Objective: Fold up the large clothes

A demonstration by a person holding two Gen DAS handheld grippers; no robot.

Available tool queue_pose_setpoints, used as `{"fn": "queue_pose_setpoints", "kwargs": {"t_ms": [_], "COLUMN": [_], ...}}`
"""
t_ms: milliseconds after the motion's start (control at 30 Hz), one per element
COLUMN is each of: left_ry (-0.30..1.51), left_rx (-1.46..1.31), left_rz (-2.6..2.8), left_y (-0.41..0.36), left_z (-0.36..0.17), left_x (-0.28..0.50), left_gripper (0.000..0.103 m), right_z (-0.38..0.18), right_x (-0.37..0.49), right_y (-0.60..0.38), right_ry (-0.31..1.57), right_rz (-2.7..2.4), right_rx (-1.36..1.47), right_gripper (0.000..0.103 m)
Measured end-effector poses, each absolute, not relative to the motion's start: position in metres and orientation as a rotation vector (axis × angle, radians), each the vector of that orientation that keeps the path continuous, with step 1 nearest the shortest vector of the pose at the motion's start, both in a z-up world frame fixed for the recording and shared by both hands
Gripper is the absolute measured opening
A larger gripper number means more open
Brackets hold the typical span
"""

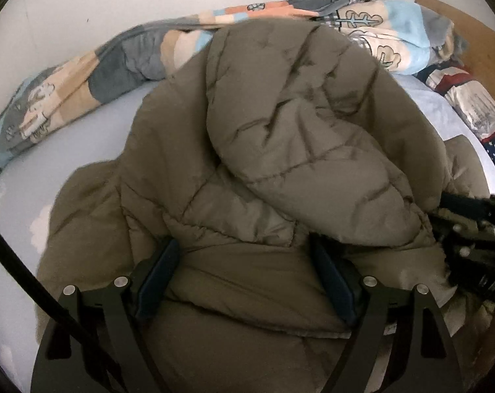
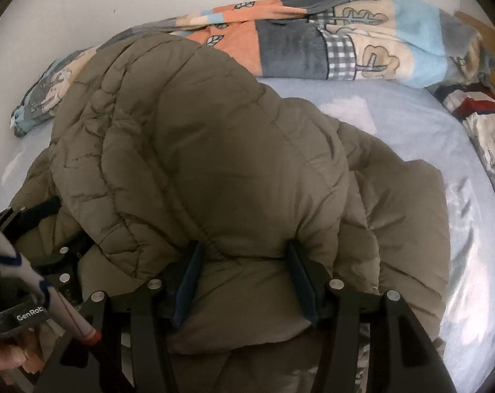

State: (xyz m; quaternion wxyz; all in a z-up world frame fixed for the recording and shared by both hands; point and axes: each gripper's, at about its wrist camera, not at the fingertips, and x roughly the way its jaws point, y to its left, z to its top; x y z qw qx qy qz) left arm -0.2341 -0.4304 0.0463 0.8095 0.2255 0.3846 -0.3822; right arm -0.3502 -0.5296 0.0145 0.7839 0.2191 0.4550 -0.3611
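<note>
Both claws straddle puffy folds of the olive quilted jacket (image 1: 280, 150): the left gripper (image 1: 247, 281) stands wide and the right gripper (image 2: 242, 281) half-spread (apparently neither pinching), the coat heaped on a pale-blue sheet (image 2: 411, 137) beside a fleecy patchwork blanket (image 2: 313, 39).

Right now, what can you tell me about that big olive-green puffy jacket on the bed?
The jacket is an olive-green quilted puffer with stitched panels and a smooth, slightly shiny shell. It lies crumpled on the pale blue bed sheet, one padded part doubled over the rest, its far edge against a patchwork blanket by the wall. The left hand-held gripper and the right hand-held gripper each have bulging fabric between their blue pads; whether they press on it is unclear.
</note>
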Motion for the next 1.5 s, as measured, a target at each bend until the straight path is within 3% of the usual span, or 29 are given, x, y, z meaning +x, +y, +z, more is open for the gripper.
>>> {"fn": "queue_pose_setpoints", "kwargs": {"t_ms": [233, 433, 767, 1200, 1300, 1500], "left_ry": [0.824, 0.89, 0.88, 0.988, 0.971, 0.903], "left_rx": [0.372, 0.47, 0.411, 0.536, 0.523, 0.457], "left_rz": [-0.84, -0.816, -0.826, -0.735, -0.738, -0.749], "left_y": [-0.377, -0.344, -0.248, -0.207, -0.198, -0.159], "left_z": [0.087, 0.081, 0.101, 0.025, 0.032, 0.06], "left_x": [-0.258, -0.294, -0.365, -0.412, -0.418, -0.434], "left_gripper": [0.083, 0.083, 0.083, 0.083, 0.083, 0.083], "right_z": [0.068, 0.053, 0.112, 0.058, 0.039, 0.071], "right_x": [-0.365, -0.388, -0.455, -0.496, -0.503, -0.528], "right_y": [-0.499, -0.463, -0.354, -0.281, -0.279, -0.266], "right_ry": [0.909, 1.013, 0.87, 1.048, 1.095, 0.975], "right_rz": [-0.771, -0.797, -0.75, -0.761, -0.766, -0.778], "right_rx": [0.503, 0.555, 0.57, 0.582, 0.638, 0.624], "right_gripper": [0.059, 0.059, 0.06, 0.06, 0.06, 0.06]}}
